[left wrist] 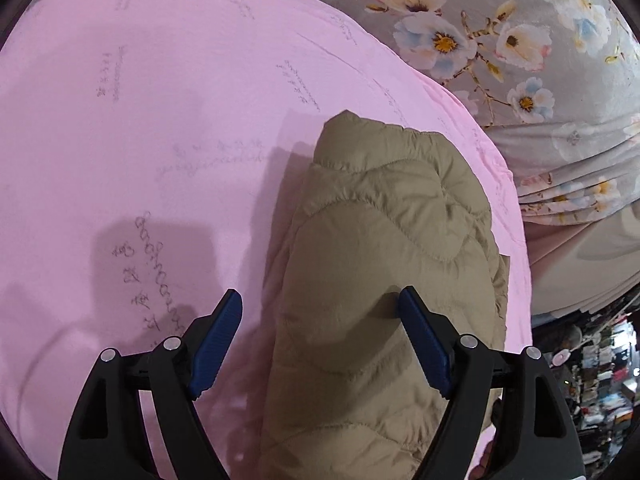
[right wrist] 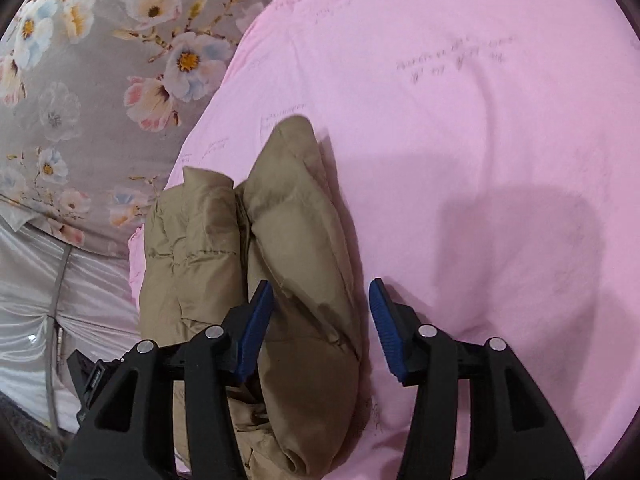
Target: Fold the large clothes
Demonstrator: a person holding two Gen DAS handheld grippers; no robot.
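Observation:
A tan quilted puffer jacket [left wrist: 384, 264] lies folded into a thick bundle on a pink sheet [left wrist: 140, 140]. My left gripper [left wrist: 320, 336] is open above the jacket's near end, its blue pads apart, holding nothing. In the right wrist view the same jacket [right wrist: 288, 248] lies as a narrow folded roll near the pink sheet's [right wrist: 480, 140] left edge. My right gripper [right wrist: 322, 328] is open just above the roll's near part, jaws spread over its right side and empty.
A grey floral bedcover [left wrist: 500, 40] lies beyond the pink sheet, also at the left of the right wrist view [right wrist: 80, 80]. Shiny pale fabric [right wrist: 28, 280] hangs at the bed's side. Cluttered shelves [left wrist: 600, 380] show at the lower right.

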